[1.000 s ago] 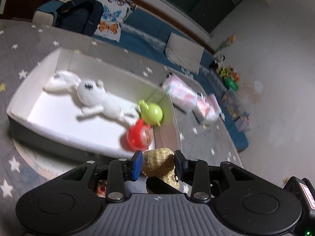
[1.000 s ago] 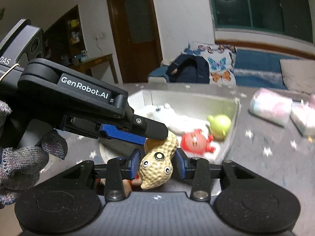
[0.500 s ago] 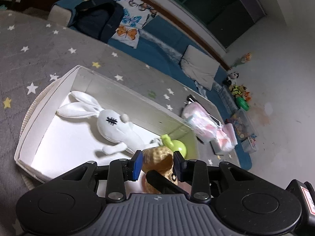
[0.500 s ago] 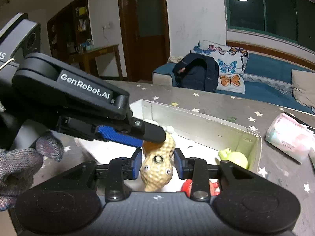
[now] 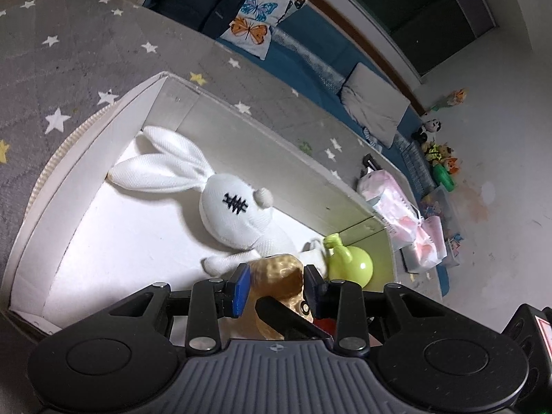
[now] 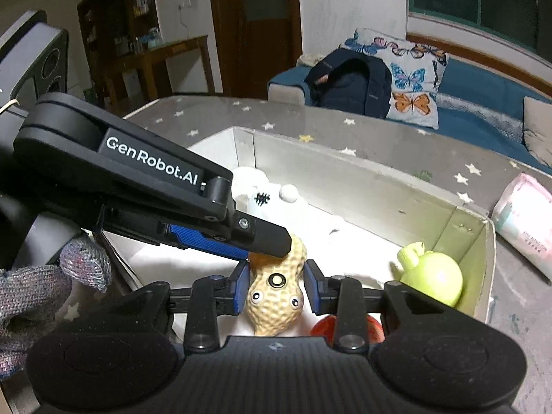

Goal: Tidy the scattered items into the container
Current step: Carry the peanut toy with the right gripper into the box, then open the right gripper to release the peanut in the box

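Observation:
A tan peanut toy with eyes is held by both grippers over the white box. My left gripper is shut on its upper end. My right gripper is shut on its lower part; the left gripper's finger crosses in from the left. In the box lie a white plush rabbit, a green round toy also in the right wrist view, and a red toy mostly hidden behind the fingers.
The box sits on a grey star-patterned table. Pink tissue packs lie right of the box. A blue sofa with a butterfly pillow and a dark backpack stands behind. A gloved hand holds the left gripper.
Both grippers have moved the peanut toy forward and lower over the box; the rabbit and green toy appear closer. Both stay shut on it.

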`<state>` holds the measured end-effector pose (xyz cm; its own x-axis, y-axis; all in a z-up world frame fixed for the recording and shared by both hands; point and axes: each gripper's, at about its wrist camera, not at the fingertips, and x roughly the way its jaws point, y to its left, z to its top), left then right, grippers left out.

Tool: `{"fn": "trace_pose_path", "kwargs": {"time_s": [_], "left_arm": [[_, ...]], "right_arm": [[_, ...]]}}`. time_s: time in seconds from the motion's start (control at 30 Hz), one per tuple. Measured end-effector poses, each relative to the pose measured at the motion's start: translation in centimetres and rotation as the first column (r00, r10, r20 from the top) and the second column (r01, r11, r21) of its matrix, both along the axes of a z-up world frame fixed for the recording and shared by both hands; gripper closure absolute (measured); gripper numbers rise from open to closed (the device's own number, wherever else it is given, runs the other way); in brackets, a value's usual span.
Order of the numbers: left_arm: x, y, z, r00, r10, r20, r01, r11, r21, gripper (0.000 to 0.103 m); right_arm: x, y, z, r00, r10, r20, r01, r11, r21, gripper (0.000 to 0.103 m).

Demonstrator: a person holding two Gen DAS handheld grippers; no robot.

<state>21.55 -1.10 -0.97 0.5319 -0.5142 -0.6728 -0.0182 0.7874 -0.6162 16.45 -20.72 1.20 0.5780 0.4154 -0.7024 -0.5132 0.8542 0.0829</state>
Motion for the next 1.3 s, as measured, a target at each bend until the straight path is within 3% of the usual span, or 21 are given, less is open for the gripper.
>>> {"fn": "trace_pose_path", "kwargs": {"time_s": [0.53, 1.3], "left_arm": [[0.4, 0.9, -1.2, 0.999, 0.004, -0.033, -0.005, 1.0, -0.005, 0.065], [-0.4, 1.1, -0.5, 1.0, -0.002, -0.009, 0.002, 1.0, 0.01, 0.065]], "right_arm": [[0.6, 2.5, -0.8, 0.999, 0.042, -0.018, -0.043, 0.994, -0.101, 0.07], [0.3, 1.7, -1.1, 1.0, 0.005, -0.02, -0.007, 0.997, -0.076, 0.068]]}}
